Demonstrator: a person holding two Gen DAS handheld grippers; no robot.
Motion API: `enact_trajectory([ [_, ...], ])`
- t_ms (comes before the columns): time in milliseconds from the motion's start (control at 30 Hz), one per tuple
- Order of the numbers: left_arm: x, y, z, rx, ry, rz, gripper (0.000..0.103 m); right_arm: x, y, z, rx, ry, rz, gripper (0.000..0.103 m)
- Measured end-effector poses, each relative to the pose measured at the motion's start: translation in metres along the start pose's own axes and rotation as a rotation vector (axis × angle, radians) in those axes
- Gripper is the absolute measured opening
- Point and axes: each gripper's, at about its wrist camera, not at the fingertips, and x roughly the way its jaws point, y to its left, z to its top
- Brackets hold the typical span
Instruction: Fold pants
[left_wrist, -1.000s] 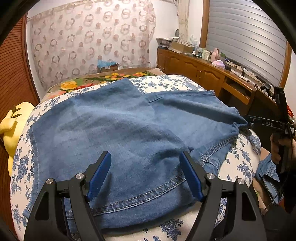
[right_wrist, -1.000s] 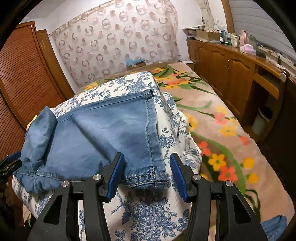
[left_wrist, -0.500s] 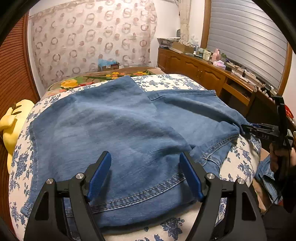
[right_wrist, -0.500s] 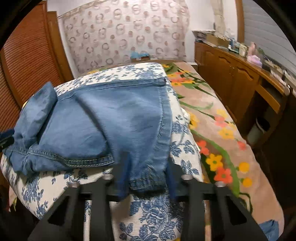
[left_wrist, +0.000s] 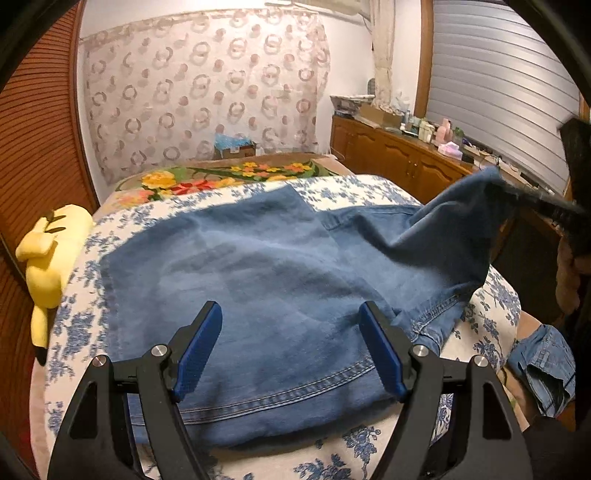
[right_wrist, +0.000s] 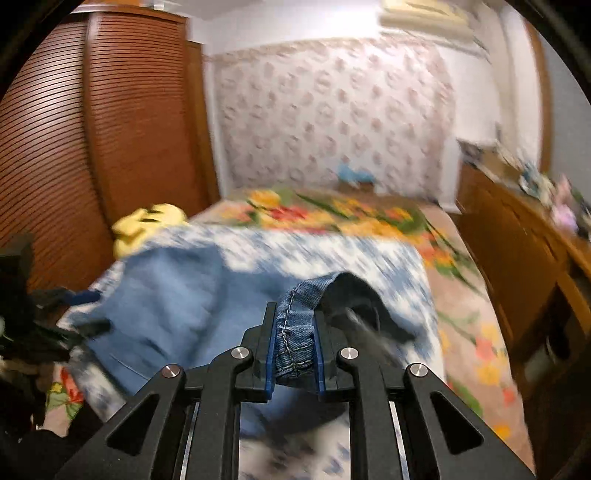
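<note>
Your right gripper (right_wrist: 294, 354) grips the stitched hem of one leg of the blue denim pants (right_wrist: 166, 295); its jaws have just been closing, and the cloth now bunches between the two blue pads (right_wrist: 269, 363). From the left wrist view, that same leg rises off the bed (left_wrist: 491, 299) toward 2 o'clock, pulled into a peak at the blurred right gripper (left_wrist: 543, 203), with your hand (left_wrist: 567, 280) visible just below it at 3 o'clock.

Your left gripper (left_wrist: 291, 347) stands wide open above the near edge of the pants (left_wrist: 258, 280), its two blue pads (left_wrist: 199, 347) apart over the denim and pressing on nothing; whether they touch the cloth cannot be told.

One pair of pants lies spread across the bed's blue-and-white floral cover (left_wrist: 74, 325), filling the middle of the left view. One yellow plush toy (left_wrist: 51, 258) sits at the bed's edge at 9 o'clock, well apart from the denim. A second blanket with orange and yellow flowers (left_wrist: 207, 177) shows at 12 o'clock beyond the cover. One more piece of denim clothing (left_wrist: 546, 365) lies crumpled off the bed at 4 o'clock. A wooden cabinet (left_wrist: 406, 166) with small items on top runs along 1 to 2 o'clock; the right view is too blurred to count them.
</note>
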Motion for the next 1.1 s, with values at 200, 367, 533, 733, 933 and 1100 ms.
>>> enact_trajectory([
  [200, -0.010, 0.014, 0.001, -0.028, -0.022, 0.023, 0.077, -0.002, 0.049, 0.035, -0.108, -0.047, 0.169, 0.016],
  [367, -0.011, 0.026, -0.002, -0.063, -0.020, 0.039, 0.077, 0.032, 0.053, 0.036, -0.146, 0.031, 0.213, 0.022],
  [533, -0.008, 0.032, -0.006, -0.074, -0.011, 0.043, 0.077, 0.044, 0.038, 0.042, -0.127, 0.062, 0.215, 0.046],
  [733, -0.006, 0.026, -0.006, -0.064, -0.010, 0.026, 0.077, 0.035, 0.028, 0.041, -0.082, 0.061, 0.154, 0.047],
  [933, -0.014, 0.015, -0.005, -0.050, -0.037, -0.004, 0.077, 0.015, 0.030, -0.002, -0.045, 0.099, 0.096, 0.048],
  [1100, -0.008, 0.006, -0.006, -0.027, -0.020, -0.020, 0.077, 0.026, 0.020, -0.026, 0.002, 0.172, 0.069, 0.048],
])
